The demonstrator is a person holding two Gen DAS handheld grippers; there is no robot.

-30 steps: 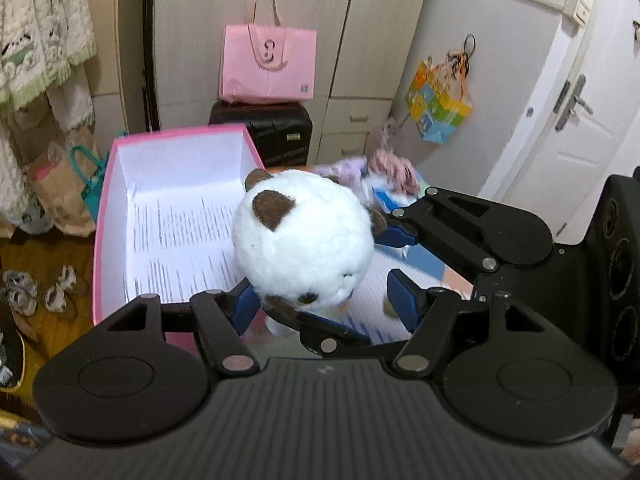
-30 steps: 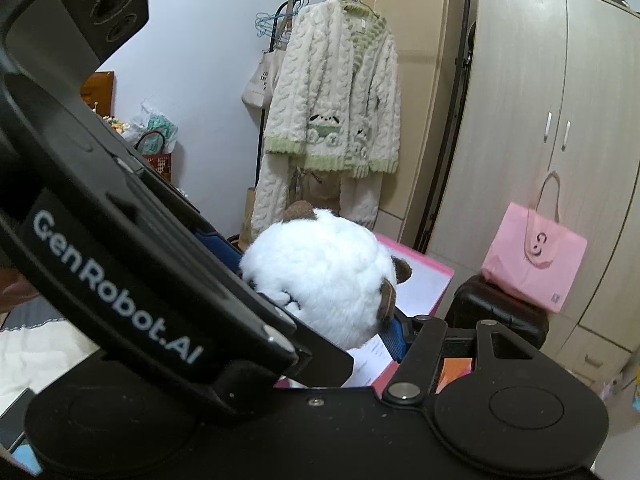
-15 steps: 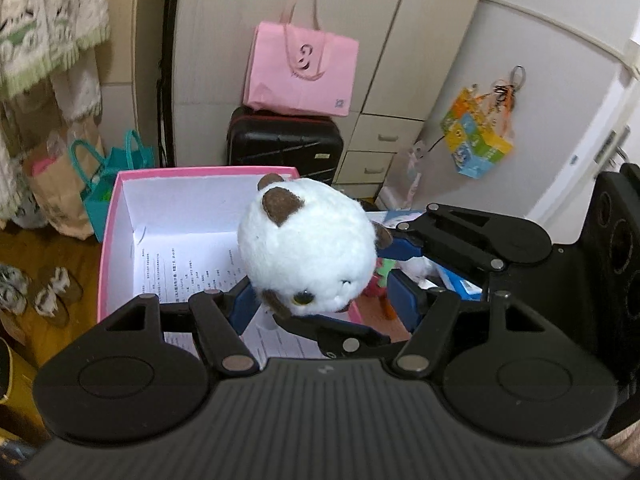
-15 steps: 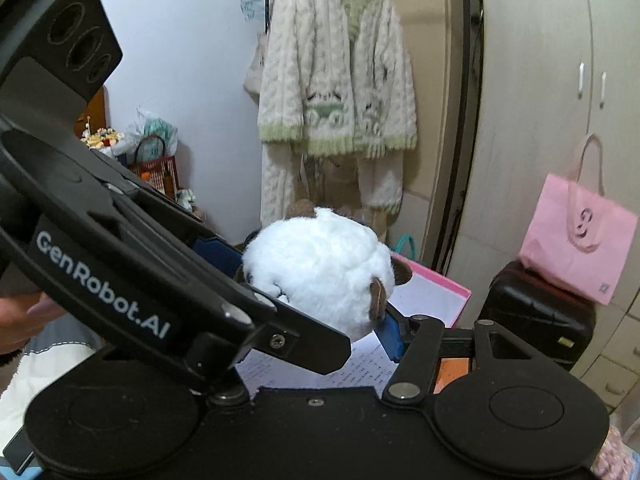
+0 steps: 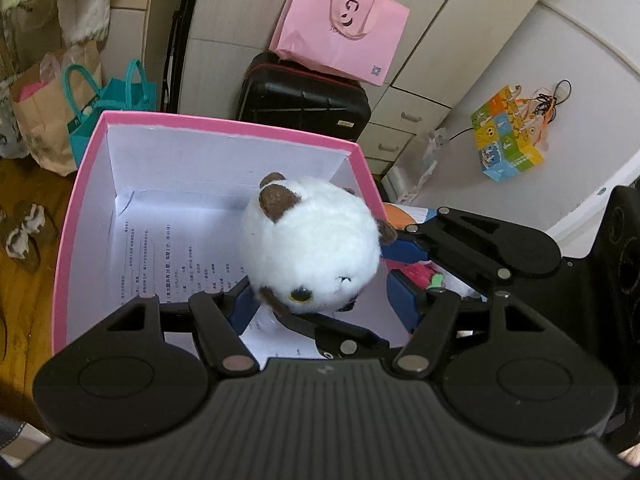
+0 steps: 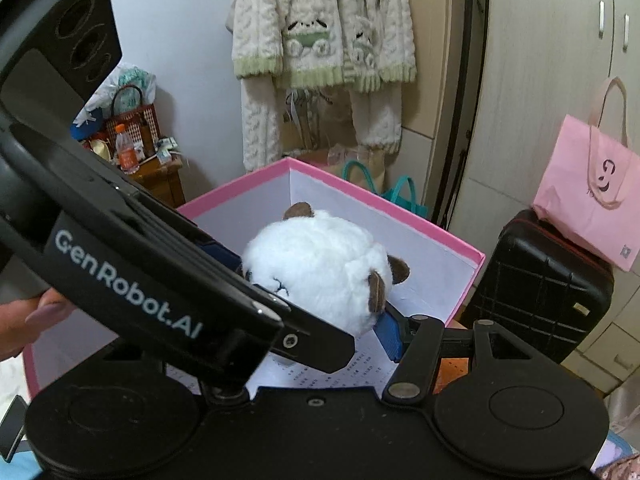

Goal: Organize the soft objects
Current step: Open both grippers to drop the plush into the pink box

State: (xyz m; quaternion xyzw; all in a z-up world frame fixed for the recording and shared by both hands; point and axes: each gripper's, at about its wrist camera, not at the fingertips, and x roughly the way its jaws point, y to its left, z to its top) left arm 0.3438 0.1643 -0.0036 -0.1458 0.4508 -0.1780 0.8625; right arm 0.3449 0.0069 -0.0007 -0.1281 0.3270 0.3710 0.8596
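Both the left gripper and the right gripper hold the white plush toy above the pink box.

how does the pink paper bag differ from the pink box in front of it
The pink paper bag has rope handles and a printed logo; the pink box has neither. The bag rests on top of a black suitcase, standing closed at its mouth; the box sits lower and nearer, open at the top. The bag's contents are hidden; the box shows a white lining and printed paper on its floor, with a white plush toy held over it. Both are pink outside.
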